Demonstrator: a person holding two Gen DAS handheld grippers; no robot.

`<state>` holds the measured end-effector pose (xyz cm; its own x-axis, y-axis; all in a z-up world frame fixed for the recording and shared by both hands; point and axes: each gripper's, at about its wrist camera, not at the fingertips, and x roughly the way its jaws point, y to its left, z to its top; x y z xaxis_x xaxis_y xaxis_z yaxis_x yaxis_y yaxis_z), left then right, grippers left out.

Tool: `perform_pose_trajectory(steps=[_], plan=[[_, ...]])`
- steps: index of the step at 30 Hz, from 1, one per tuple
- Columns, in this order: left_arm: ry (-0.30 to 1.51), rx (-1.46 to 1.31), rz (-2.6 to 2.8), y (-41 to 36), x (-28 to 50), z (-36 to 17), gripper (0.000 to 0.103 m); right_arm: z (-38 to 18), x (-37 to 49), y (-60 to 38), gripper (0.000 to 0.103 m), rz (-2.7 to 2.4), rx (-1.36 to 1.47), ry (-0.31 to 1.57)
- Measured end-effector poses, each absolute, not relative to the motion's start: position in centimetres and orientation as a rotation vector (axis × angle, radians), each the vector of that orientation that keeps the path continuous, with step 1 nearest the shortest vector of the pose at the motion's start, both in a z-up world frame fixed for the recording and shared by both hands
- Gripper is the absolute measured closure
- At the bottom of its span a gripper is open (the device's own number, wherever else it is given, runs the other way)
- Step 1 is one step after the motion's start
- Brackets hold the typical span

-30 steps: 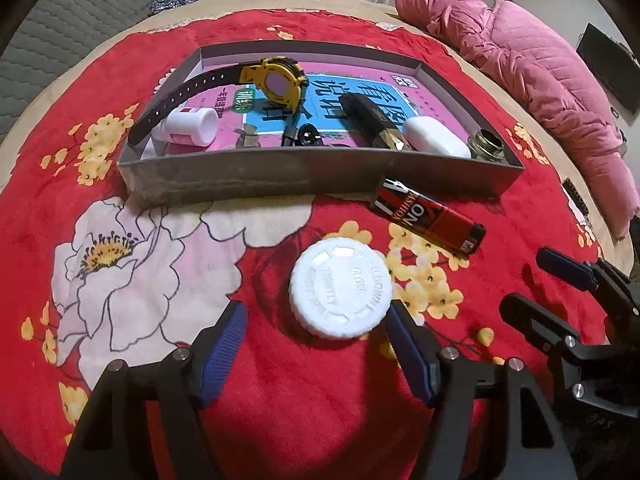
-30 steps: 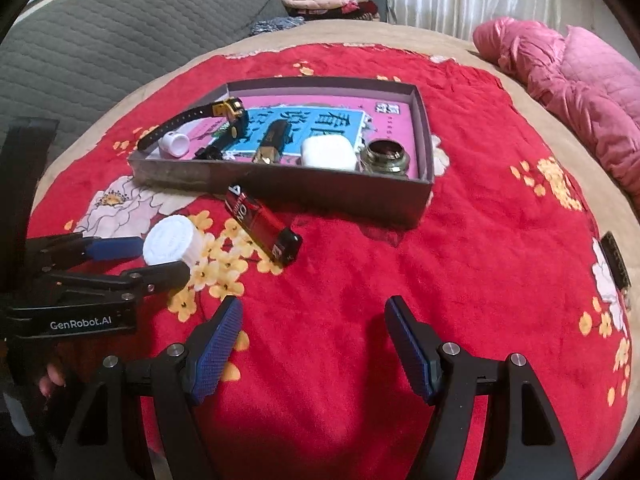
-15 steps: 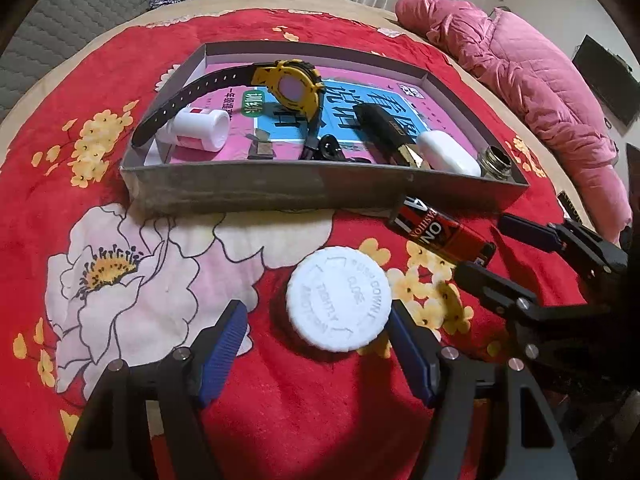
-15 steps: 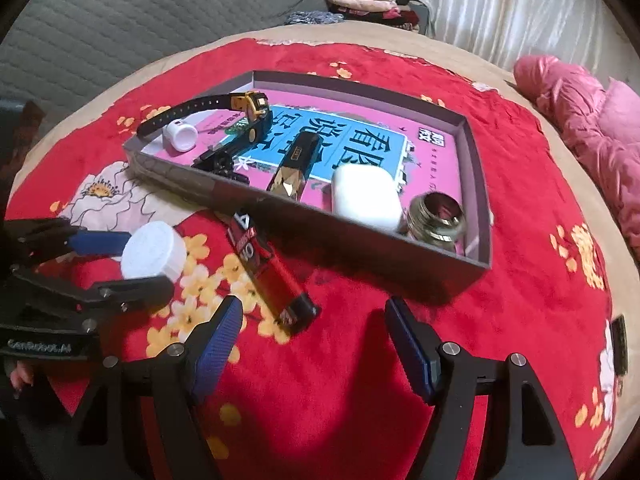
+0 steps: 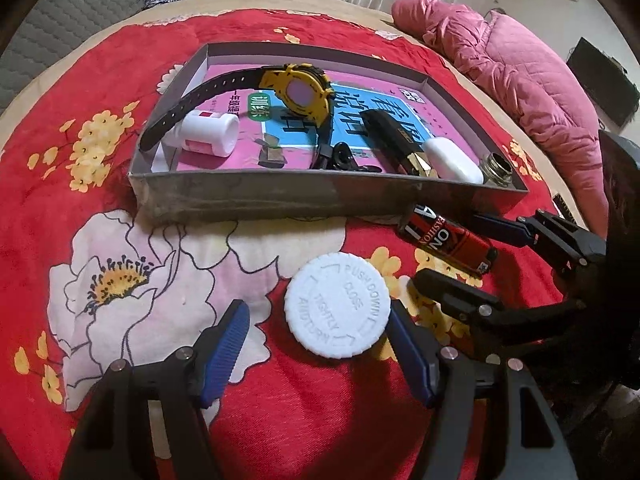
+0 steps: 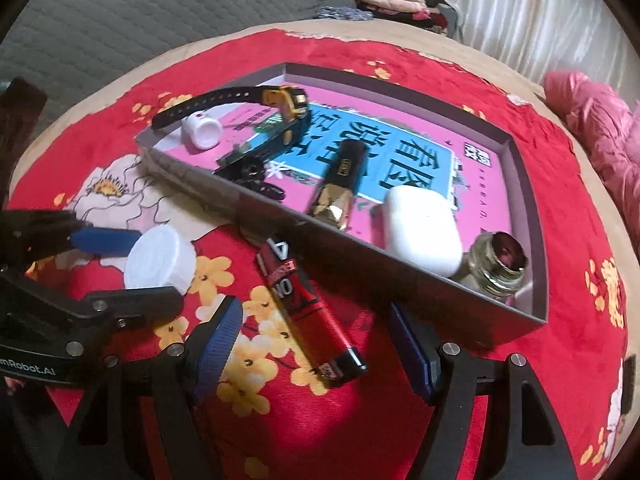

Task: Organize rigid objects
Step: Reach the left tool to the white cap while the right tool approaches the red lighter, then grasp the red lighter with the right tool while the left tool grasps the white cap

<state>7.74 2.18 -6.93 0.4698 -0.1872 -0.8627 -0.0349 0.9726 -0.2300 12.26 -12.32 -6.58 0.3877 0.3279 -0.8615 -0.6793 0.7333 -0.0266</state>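
Two items lie outside the box, and you have one pair of tongs lined up on each.

In the left wrist view, your left tongs stand released at the bottom of the frame, astride the white cap, which sits flat on the red floral cloth; the right-hand pad looks almost against its rim, the left-hand pad well clear. That straddle suits a squeeze across the cap's width. Above it, the grey box already holds the yellow watch.

In the right wrist view, your right tongs are also spread wide and holding nothing, with the red lighter lying slantwise between the pads at lower centre, its top end touching the box's near wall. It probably fell short of the box, so grip it across its narrow body.
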Motion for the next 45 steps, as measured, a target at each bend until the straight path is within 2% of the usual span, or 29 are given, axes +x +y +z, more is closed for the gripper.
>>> perform_pose_trajectory(steps=[8,17,39,45], plan=[[1.081,-0.214,-0.09,2.0,7.6,-7.0,0.033,-6.4,11.8,-13.4,0.031,0.688,-0.346,1.005],[1.084,-0.211,-0.091,2.0,7.6,-7.0,0.033,-5.8,10.1,-13.9,0.052,0.79,-0.293,1.049],[1.083,-0.205,-0.089,1.9,7.5,-7.0,0.035,-7.0,12.1,-11.7,0.058,0.726,-0.354,1.024],[1.087,-0.16,-0.076,1.3,7.6,-7.1,0.035,-7.0,12.3,-11.5,0.069,0.71,-0.344,1.025]])
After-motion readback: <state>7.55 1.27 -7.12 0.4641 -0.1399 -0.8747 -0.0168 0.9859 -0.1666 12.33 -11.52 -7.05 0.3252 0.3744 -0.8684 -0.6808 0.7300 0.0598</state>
